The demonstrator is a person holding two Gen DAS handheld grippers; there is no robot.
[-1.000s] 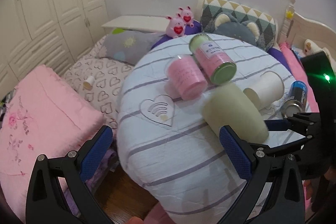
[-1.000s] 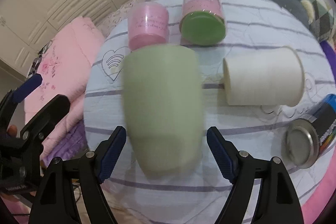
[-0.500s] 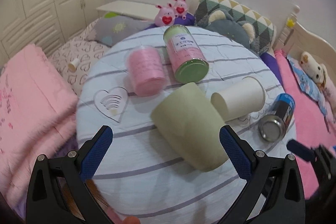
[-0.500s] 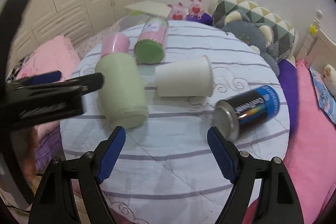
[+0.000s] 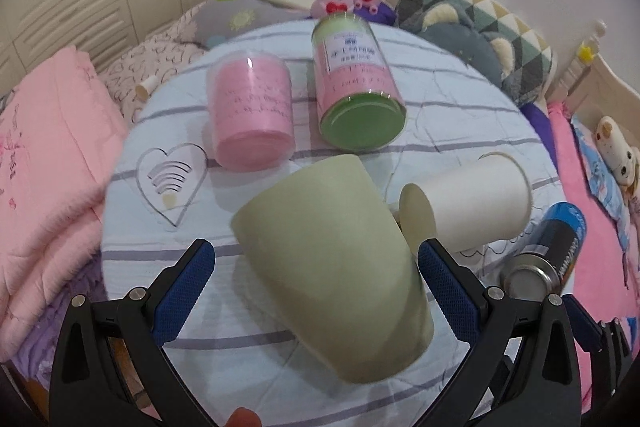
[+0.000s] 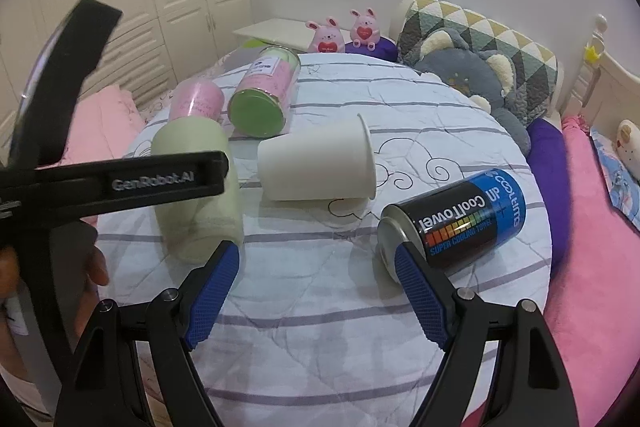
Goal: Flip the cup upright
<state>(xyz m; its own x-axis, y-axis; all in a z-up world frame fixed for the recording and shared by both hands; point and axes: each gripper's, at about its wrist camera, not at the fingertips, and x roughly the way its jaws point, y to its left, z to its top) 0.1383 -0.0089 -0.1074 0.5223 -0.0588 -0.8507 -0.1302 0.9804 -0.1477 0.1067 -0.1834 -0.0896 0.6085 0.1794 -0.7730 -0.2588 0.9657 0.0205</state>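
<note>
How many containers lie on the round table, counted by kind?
Cups: 2, the green cup and the white paper cup.
Clear jars: 2, the pink jar and the green-lidded jar.
Cans: 1, the black and blue can.
Total: 5, all on their sides.

I see a pink tub point(image 5: 251, 118) and a green-lidded jar point(image 5: 357, 94) lying far, a white paper cup point(image 5: 468, 205) right, a can point(image 6: 454, 221) nearer right.

left hand-held gripper point(image 5: 316, 285) | black frame | blue ribbed pads point(image 5: 182, 291) | silver screws | "GenRobot.AI" marking | fingertip, possibly thumb
</note>
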